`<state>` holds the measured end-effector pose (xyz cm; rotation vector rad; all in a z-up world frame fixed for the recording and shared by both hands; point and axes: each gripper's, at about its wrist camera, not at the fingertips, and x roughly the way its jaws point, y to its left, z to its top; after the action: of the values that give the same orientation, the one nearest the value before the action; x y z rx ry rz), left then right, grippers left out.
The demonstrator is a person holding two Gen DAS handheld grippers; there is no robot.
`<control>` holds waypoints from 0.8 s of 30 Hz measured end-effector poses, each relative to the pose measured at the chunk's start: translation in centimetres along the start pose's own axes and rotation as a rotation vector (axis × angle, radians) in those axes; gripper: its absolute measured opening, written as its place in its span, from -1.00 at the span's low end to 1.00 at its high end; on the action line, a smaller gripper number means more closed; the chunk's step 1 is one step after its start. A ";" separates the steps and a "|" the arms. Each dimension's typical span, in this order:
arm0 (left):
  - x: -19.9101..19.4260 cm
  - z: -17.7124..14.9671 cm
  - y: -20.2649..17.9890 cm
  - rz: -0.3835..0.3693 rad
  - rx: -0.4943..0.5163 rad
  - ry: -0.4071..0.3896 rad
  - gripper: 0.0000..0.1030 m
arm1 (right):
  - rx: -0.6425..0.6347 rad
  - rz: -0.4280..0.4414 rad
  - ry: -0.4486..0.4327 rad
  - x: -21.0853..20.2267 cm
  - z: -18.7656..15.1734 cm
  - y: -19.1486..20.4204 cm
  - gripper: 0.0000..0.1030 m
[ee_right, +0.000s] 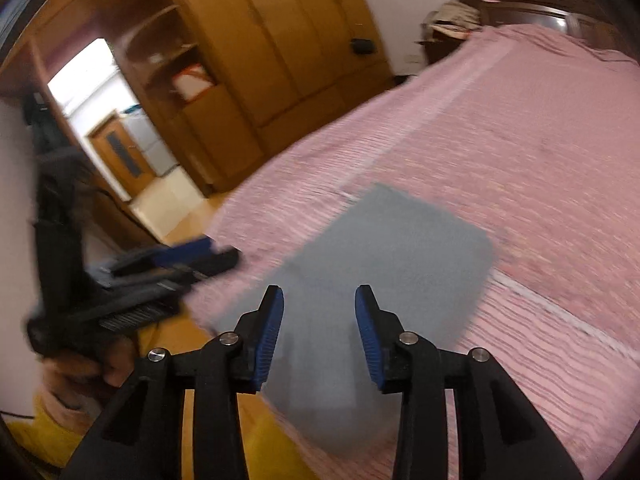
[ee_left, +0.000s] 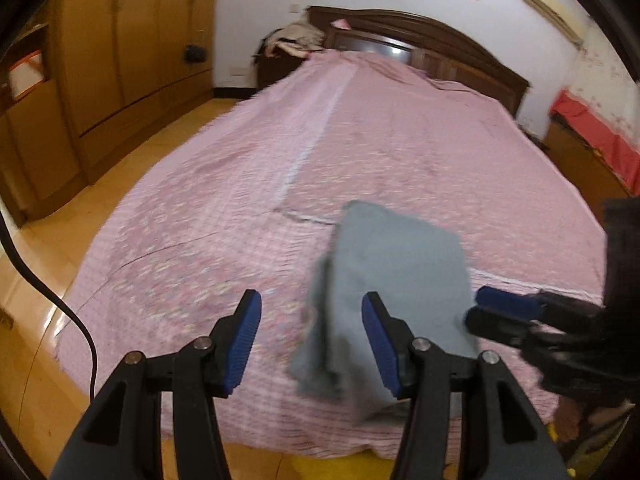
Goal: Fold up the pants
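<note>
Both jaws are seen open, left gripper [ee_left: 311,344] and right gripper [ee_right: 319,338], nothing clamped. Folded pants [ee_right: 372,280] overhanging the bed [ee_right: 540,152] near edge could slide off.

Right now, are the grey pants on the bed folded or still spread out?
Folded. The grey pants lie as a compact rectangle on the pink bedspread, with stacked layers showing along the left edge in the left wrist view. Blur hides how neat it is.

Folded grey pants [ee_right: 384,264] lie flat on the pink bed [ee_right: 540,168]. The right gripper [ee_right: 319,336] hovers above them, jaws apart, nothing clamped. The left gripper [ee_right: 200,254] sits at the bed's edge.
</note>
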<state>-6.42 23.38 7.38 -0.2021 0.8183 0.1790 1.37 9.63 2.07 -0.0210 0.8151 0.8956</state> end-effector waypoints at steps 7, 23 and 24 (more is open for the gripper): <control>2.6 0.0 -3.3 -0.063 0.096 0.072 0.07 | 0.072 -0.101 0.044 -0.2 -2.0 -2.5 -0.25; 8.4 -1.0 -0.1 -0.075 0.050 0.190 0.29 | 0.267 -0.058 0.093 3.7 -2.5 -4.9 0.06; 8.6 -0.9 -0.3 -0.074 0.061 0.189 0.29 | 0.291 -0.047 0.097 4.0 -2.6 -5.2 0.07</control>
<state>-1.25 23.57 0.49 -0.1936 1.0017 0.0661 4.85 8.11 -3.89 0.1712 1.0257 0.7294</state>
